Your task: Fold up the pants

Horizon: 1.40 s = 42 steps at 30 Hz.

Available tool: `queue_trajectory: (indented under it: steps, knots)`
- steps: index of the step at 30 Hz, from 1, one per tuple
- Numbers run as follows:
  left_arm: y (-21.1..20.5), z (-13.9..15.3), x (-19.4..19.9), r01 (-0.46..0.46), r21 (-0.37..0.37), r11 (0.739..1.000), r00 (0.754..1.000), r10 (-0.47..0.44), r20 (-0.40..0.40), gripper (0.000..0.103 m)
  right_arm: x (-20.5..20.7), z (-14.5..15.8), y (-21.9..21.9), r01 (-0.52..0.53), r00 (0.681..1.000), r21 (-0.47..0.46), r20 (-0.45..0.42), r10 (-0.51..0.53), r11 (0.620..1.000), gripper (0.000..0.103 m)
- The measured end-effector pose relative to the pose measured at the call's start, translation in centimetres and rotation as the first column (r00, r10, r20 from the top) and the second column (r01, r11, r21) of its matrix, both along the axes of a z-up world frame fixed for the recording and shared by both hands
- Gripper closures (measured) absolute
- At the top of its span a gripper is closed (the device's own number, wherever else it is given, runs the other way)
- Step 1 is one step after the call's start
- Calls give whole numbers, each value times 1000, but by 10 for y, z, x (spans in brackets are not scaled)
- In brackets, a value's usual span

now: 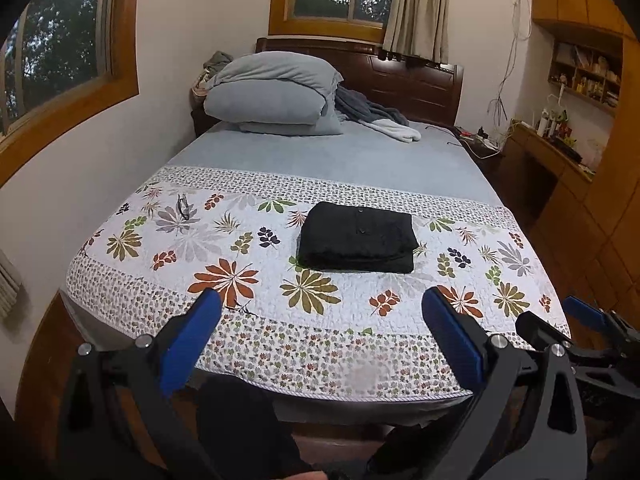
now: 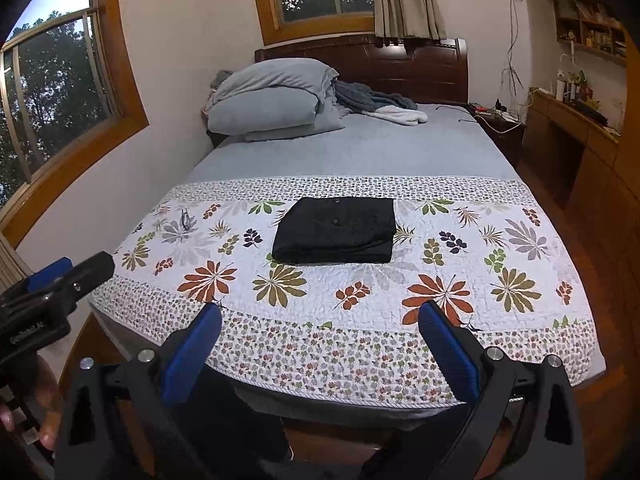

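The black pants (image 1: 357, 238) lie folded into a compact rectangle on the floral quilt (image 1: 224, 248), a little right of centre in the left wrist frame and near the middle of the right wrist frame, with two buttons showing on the top layer. Both tools are held back at the foot of the bed, well apart from the garment. The left gripper (image 1: 322, 306) fills the bottom of its own view with its blue pads spread wide and nothing between them; the right gripper (image 2: 320, 314) stands the same way, jaws apart and empty. A pair of glasses (image 1: 183, 206) rests on the quilt toward the left of the frame. Grey pillows (image 1: 272, 92) are stacked by the dark wooden headboard (image 1: 416, 80) in the upper middle
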<state>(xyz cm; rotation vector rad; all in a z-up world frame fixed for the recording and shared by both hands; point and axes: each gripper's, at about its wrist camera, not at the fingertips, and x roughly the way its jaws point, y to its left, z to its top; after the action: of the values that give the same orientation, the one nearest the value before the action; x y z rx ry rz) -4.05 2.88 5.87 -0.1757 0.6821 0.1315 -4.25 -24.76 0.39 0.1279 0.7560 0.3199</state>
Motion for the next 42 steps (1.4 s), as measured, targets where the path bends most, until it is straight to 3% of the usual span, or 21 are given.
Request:
queue_trajectory:
  steps: [42]
  knots:
    - [0, 1, -10, 2, 0, 1000, 999, -2, 37, 3, -2, 4, 0, 7, 1000, -8, 9, -7, 1000, 4]
